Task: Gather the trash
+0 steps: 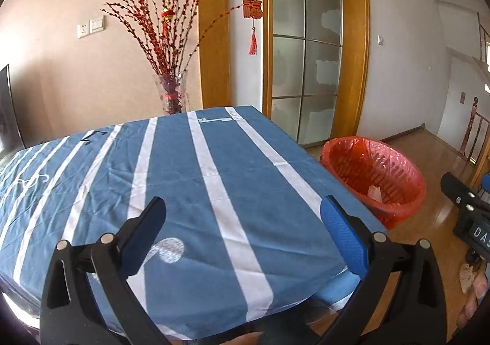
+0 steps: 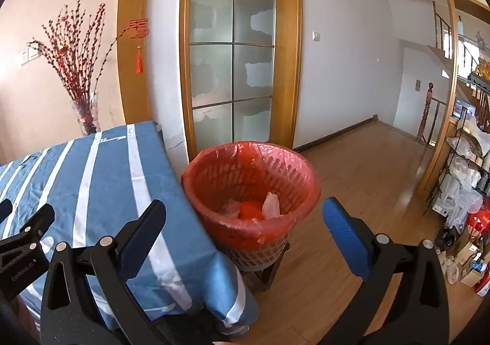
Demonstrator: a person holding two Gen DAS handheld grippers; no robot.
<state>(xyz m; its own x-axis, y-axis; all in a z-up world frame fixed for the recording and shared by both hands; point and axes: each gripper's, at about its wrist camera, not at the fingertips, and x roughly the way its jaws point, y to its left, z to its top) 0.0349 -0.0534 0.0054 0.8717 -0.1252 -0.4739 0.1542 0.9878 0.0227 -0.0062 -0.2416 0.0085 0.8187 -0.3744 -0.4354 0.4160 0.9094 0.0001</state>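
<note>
Though tipped slightly, red-lined bin (image 2: 251, 188) mouth-up, axis near vertical, w/ trash (image 2: 271, 205) inside.

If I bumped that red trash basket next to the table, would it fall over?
Probably yes. The red trash basket seems to perch on a small dark stand narrower than itself, so it looks top-heavy. It is slotted plastic holding only a few scraps, so it is likely light. Its thin liner bag would crinkle.

Tabletop (image 1: 245, 179) bare, free passage across it. Bin (image 2: 249, 188) touches the table's right edge, mouth open and unobstructed. Open floor (image 2: 367, 167) right of bin; cluttered shelf (image 2: 465, 179) beyond.
</note>
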